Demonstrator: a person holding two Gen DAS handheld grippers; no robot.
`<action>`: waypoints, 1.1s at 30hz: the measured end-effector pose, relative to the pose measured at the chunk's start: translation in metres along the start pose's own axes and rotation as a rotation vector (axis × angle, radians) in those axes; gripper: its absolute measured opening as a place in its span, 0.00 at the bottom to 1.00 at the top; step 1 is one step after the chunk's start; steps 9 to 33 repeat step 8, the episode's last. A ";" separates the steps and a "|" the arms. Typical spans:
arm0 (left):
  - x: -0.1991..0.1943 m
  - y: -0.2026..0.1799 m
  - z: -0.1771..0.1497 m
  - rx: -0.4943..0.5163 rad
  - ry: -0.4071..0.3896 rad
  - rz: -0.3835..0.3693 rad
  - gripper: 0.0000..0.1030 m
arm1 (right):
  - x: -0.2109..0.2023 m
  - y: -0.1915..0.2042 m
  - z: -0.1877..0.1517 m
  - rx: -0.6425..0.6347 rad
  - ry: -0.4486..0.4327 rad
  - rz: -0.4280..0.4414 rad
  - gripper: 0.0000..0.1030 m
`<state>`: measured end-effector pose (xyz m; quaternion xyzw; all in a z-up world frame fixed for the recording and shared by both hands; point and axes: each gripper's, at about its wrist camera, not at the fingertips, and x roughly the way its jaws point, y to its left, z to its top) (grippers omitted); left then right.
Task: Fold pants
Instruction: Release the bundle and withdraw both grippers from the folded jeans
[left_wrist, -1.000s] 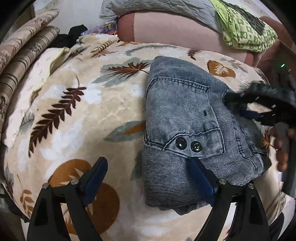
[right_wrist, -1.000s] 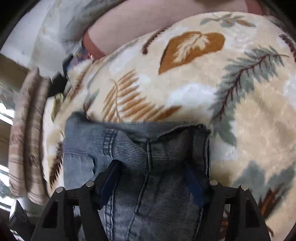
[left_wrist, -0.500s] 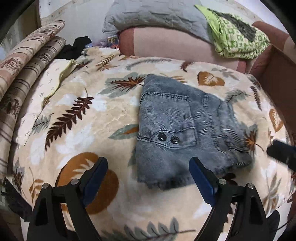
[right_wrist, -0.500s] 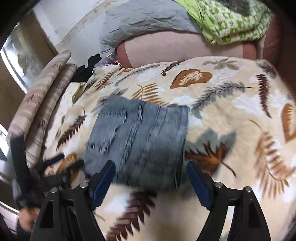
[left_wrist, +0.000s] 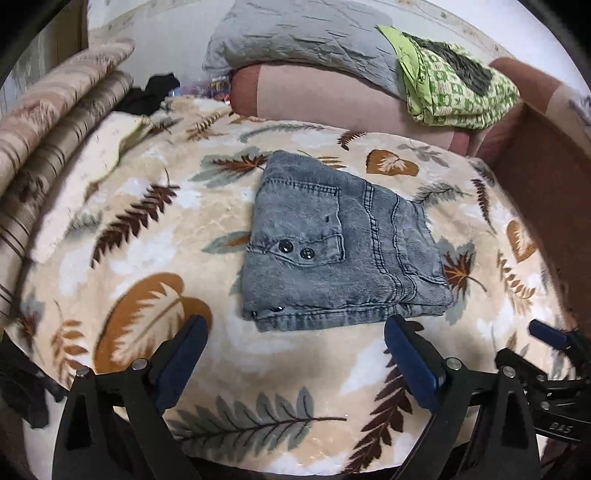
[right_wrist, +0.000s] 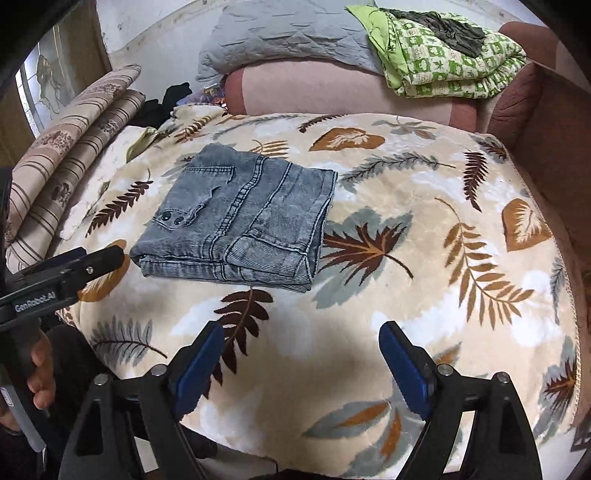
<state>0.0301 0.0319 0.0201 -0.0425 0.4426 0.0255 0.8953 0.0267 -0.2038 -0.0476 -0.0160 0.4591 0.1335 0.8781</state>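
Grey washed denim, the pants (left_wrist: 340, 247) lie folded into a thick, squarish bundle on the leaf-print blanket (left_wrist: 140, 236) of the bed, pocket and two dark snaps facing up, edges fairly even. I hold my left claw (left_wrist: 295, 363) and right claw (right_wrist: 301, 360) clear on the near side, jaws opening with nothing between them, since I judge the folding finished.

pants (left_wrist: 332, 251): faded grey denim, ribbed, matt, glossy snaps
blanket (right_wrist: 424, 266) under it: plush fleece, leaf print
pads (right_wrist: 199, 369): blue, matt
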 end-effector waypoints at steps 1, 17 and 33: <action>-0.001 -0.004 0.002 0.023 -0.004 0.022 0.95 | -0.002 0.001 0.001 -0.005 -0.003 -0.002 0.85; 0.006 -0.010 0.021 0.050 0.030 -0.042 0.98 | 0.002 0.004 0.013 0.006 -0.002 0.003 0.85; 0.006 -0.010 0.021 0.050 0.030 -0.042 0.98 | 0.002 0.004 0.013 0.006 -0.002 0.003 0.85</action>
